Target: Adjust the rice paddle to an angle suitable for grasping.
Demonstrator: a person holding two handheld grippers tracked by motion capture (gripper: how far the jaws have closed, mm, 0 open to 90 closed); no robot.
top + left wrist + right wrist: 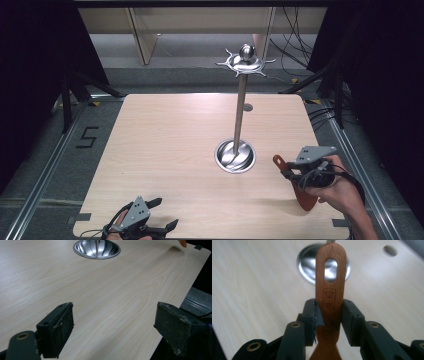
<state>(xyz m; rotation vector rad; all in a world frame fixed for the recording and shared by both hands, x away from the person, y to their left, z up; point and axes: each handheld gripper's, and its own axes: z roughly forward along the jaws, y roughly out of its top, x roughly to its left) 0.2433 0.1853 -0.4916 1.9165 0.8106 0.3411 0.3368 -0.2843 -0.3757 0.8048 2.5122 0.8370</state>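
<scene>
Spatula [330,290] | light, stiff wood, kinda slick | right tool [329,315] clamped on its handle, near surface's right edge | left tool [115,327] wide open, empty | stand [240,112] mid-surface

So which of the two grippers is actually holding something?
The right gripper: its jaws are shut on the handle of a brown wooden spatula. The left gripper rests open near the table's front edge, jaws apart.

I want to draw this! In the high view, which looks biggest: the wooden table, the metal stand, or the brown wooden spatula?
1. Pale wooden table, by far.
2. Tall shiny metal stand with its round base.
3. Brown wooden spatula, though it sits nearer the camera, so it looks bigger than it is.
</scene>
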